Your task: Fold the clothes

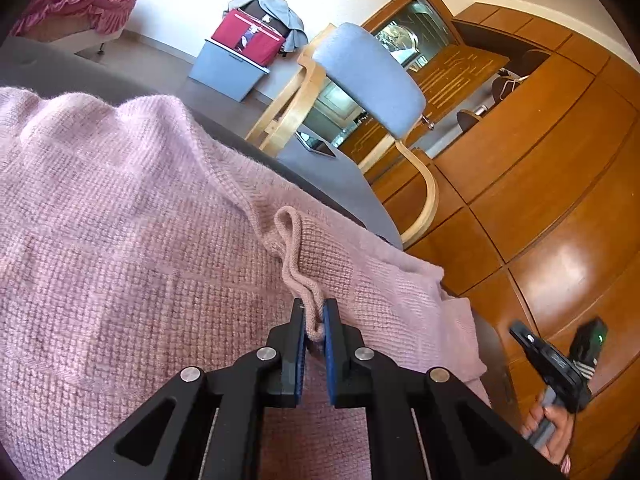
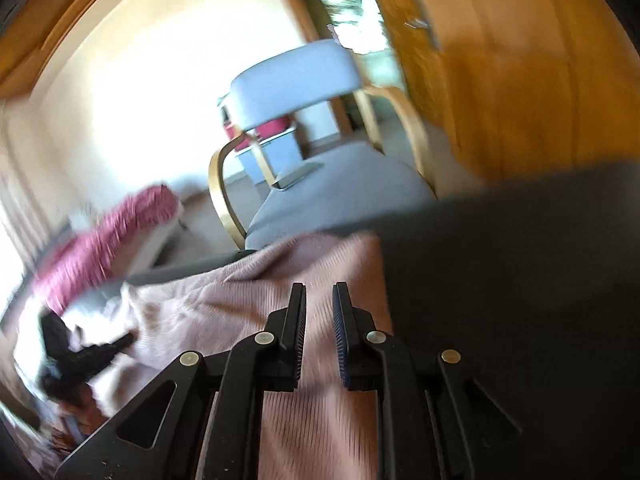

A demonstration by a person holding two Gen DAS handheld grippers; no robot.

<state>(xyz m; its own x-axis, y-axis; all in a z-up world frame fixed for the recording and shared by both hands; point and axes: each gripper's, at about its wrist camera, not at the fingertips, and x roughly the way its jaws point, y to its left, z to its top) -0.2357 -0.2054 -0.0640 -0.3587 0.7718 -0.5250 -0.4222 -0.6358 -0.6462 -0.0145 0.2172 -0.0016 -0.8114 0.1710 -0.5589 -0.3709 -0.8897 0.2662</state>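
Observation:
A pink knitted sweater (image 1: 132, 240) lies spread on a dark grey table (image 1: 312, 172). A thin pink knit cord (image 1: 294, 268) runs from the sweater into my left gripper (image 1: 315, 312), which is shut on the cord's end. My right gripper shows in the left wrist view at the lower right (image 1: 556, 360), off the table edge. In the blurred right wrist view my right gripper (image 2: 320, 300) hangs over the sweater's edge (image 2: 248, 292), its jaws slightly apart with nothing between them. The left gripper (image 2: 88, 356) shows there at the lower left.
A wooden chair with a blue-grey seat (image 1: 368, 76) stands behind the table, with a phone or tablet (image 1: 316, 144) on it. A wooden wardrobe (image 1: 560, 184) fills the right. A grey box with a red bag (image 1: 248, 40) and a bed with a magenta cover (image 1: 76, 4) stand farther back.

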